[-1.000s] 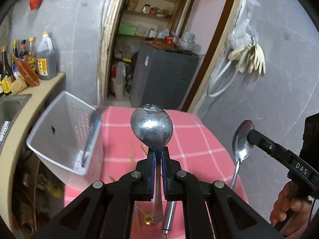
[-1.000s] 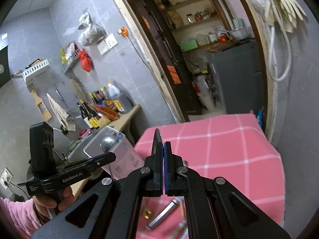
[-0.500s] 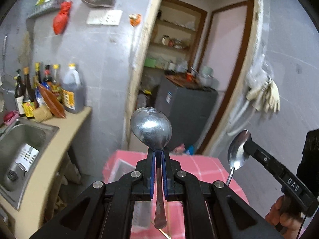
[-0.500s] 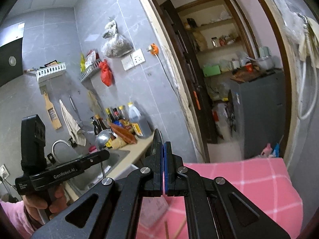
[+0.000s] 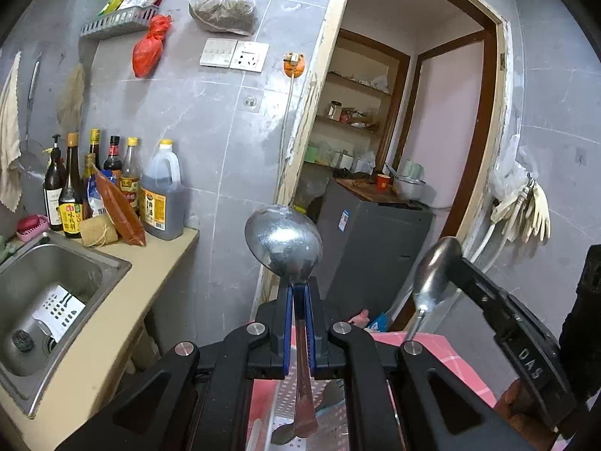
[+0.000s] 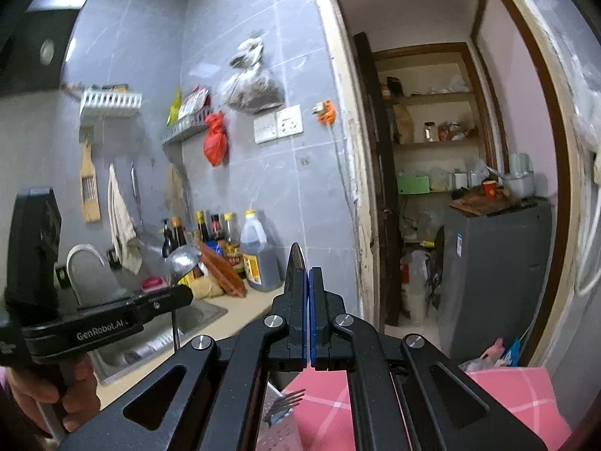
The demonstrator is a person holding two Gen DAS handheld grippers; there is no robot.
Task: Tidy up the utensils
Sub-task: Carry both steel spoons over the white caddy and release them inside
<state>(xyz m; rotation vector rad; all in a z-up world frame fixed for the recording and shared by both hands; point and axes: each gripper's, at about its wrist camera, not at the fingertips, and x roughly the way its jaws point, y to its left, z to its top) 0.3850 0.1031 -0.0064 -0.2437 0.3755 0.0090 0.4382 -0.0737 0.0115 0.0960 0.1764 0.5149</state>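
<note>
In the left wrist view my left gripper (image 5: 299, 293) is shut on the neck of a steel spoon (image 5: 283, 240). Its bowl stands up and its handle hangs down between the fingers. To the right my right gripper (image 5: 452, 263) is shut on a second spoon (image 5: 434, 274), bowl up. In the right wrist view that second spoon (image 6: 296, 263) shows edge-on in the shut right gripper (image 6: 306, 276). The left gripper (image 6: 180, 297) is at the left with its spoon (image 6: 182, 261). A white perforated basket (image 5: 281, 398) lies below both, with a fork (image 6: 287, 404) in it.
The table's pink checked cloth (image 6: 507, 394) fills the bottom of both views. A counter with a steel sink (image 5: 49, 300) and several bottles (image 5: 112, 188) runs along the left wall. A grey cabinet (image 5: 375, 248) stands in the doorway ahead. A person's hand (image 6: 41, 387) holds the left gripper.
Both grippers have risen and tilted upward, each still holding its spoon. The table and basket have slid to the bottom edge, and the sink, counter and wall shelves have come into view.
</note>
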